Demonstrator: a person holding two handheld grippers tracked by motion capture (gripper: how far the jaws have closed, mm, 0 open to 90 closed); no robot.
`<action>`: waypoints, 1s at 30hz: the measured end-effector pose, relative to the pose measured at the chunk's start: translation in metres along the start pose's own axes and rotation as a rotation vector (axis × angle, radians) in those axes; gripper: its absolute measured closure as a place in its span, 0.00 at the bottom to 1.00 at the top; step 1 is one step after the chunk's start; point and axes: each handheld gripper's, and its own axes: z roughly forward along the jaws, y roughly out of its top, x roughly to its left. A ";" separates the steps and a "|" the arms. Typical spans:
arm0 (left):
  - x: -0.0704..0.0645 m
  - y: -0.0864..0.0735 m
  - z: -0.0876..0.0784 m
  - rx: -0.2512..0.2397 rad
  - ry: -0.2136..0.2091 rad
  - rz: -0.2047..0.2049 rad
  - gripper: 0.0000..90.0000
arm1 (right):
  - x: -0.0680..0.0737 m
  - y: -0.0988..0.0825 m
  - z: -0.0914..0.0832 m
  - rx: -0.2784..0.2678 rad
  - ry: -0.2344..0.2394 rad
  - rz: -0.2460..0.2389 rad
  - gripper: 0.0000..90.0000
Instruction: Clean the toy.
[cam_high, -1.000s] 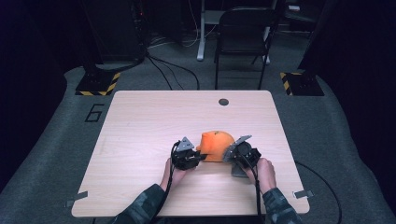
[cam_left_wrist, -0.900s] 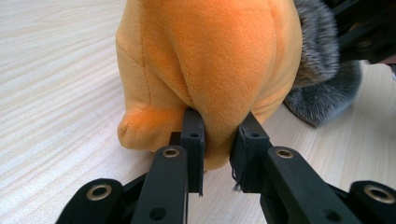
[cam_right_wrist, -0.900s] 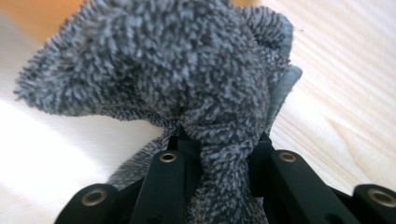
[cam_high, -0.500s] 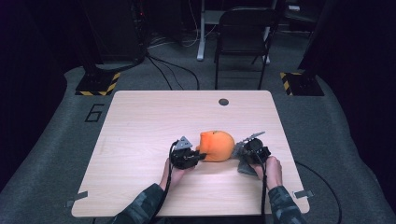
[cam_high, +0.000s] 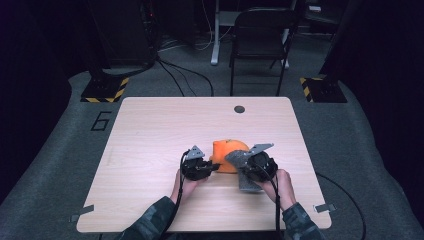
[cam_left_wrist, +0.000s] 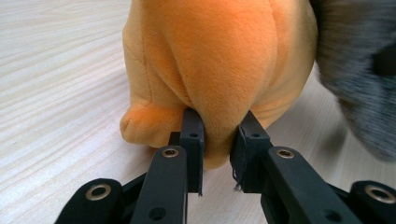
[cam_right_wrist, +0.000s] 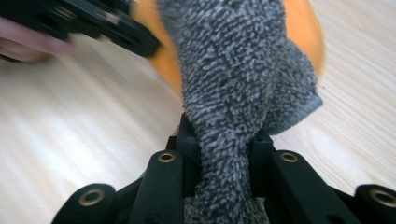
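Orange plush (cam_left_wrist: 219, 60) pinched mid-table, grey cloth (cam_right_wrist: 238, 93) clamped

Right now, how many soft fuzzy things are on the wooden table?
2. A plump orange plush toy sits near the table's middle, pinched by the left gripper. A grey fuzzy cloth is clamped in the right gripper, draped against the toy. Others could be hidden behind them.

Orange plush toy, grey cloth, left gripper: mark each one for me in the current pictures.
orange plush toy (cam_left_wrist: 219, 56): left gripper view, on its fuzzy front bulge.
grey cloth (cam_right_wrist: 233, 74): right gripper view, on the nubbly fabric above the jaws.
left gripper (cam_left_wrist: 218, 140): left gripper view, midway between its fingertips, pinching the plush.
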 end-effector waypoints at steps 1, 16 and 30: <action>0.000 0.000 0.000 0.001 -0.003 0.004 0.85 | 0.004 0.002 -0.001 -0.008 0.023 -0.013 0.82; -0.001 -0.001 0.002 -0.001 -0.010 0.012 0.85 | -0.001 -0.005 0.047 0.118 0.098 -0.033 0.82; 0.003 -0.001 0.002 0.001 -0.018 0.008 0.85 | -0.078 -0.034 0.037 0.149 -0.050 0.223 0.82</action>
